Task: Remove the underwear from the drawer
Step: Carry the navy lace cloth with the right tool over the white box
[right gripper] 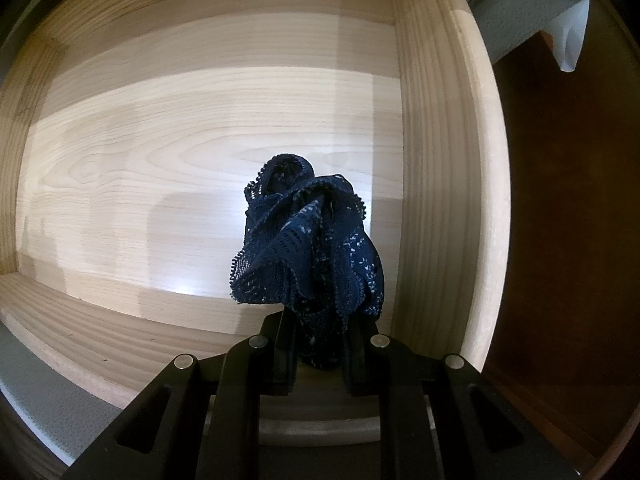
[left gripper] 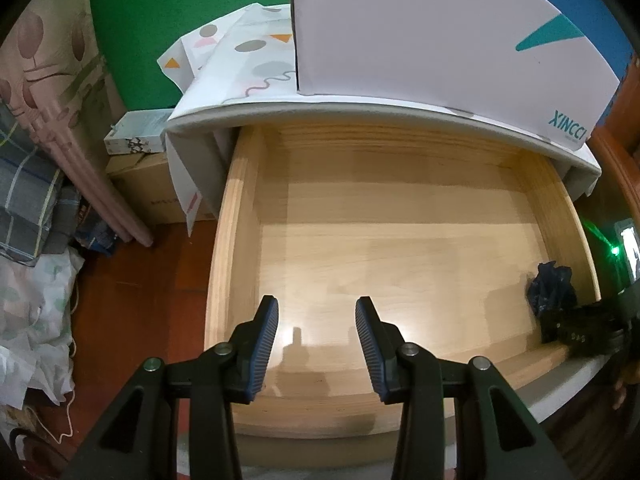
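A pale wooden drawer (left gripper: 400, 216) stands pulled out, its bare floor (right gripper: 200, 160) filling the right wrist view. Dark blue lace underwear (right gripper: 312, 248) hangs bunched near the drawer's right wall, and my right gripper (right gripper: 320, 344) is shut on it, pointing straight down. In the left wrist view the same underwear (left gripper: 552, 288) shows at the drawer's right side with the black right gripper body (left gripper: 576, 332) just beside it. My left gripper (left gripper: 316, 312) hovers over the drawer's front part, open, with only bare wood between its blue-padded fingers (left gripper: 264, 344).
A white box with teal lettering (left gripper: 440, 32) sits on the patterned cloth covering the cabinet top (left gripper: 248, 60). Cardboard boxes (left gripper: 148, 184), folded fabrics (left gripper: 28, 184) and a crumpled bag (left gripper: 32, 320) crowd the red floor to the left. Dark wood (right gripper: 560, 200) lies right of the drawer.
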Tool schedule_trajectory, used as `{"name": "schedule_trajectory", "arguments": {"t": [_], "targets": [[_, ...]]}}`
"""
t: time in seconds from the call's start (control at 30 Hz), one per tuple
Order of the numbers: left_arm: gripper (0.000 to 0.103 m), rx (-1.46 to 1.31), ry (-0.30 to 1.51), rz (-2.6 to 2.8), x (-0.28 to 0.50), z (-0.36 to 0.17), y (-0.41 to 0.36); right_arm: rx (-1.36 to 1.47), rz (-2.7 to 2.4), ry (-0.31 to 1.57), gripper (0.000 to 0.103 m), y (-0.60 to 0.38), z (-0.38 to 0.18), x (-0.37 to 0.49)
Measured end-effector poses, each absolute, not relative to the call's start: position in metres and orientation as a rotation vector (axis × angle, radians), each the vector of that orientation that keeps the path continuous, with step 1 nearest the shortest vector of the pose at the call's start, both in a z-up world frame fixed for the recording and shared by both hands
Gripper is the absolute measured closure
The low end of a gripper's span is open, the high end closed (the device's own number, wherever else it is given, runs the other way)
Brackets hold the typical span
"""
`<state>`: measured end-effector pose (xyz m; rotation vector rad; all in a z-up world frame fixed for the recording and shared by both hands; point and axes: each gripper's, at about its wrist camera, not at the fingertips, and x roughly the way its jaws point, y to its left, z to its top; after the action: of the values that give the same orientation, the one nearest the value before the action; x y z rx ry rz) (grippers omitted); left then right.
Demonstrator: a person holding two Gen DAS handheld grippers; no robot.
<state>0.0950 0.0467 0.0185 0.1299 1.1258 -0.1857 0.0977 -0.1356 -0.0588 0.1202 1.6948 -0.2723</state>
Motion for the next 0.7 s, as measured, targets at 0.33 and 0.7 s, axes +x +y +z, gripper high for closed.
{"name": "schedule_trajectory", "arguments": {"t": [0.33,0.7], "targets": [[0.062,0.105,1.118,-0.214,0.093,0.02,0.047,0.101,-0.272,1.68,0.088,-0.156,-0.054,0.111],[0.062,0.098,1.109,-0.202,0.091,0.02,0.049,0.13,-0.258,1.636,0.091,-0.182,-0.041,0.113]]}}
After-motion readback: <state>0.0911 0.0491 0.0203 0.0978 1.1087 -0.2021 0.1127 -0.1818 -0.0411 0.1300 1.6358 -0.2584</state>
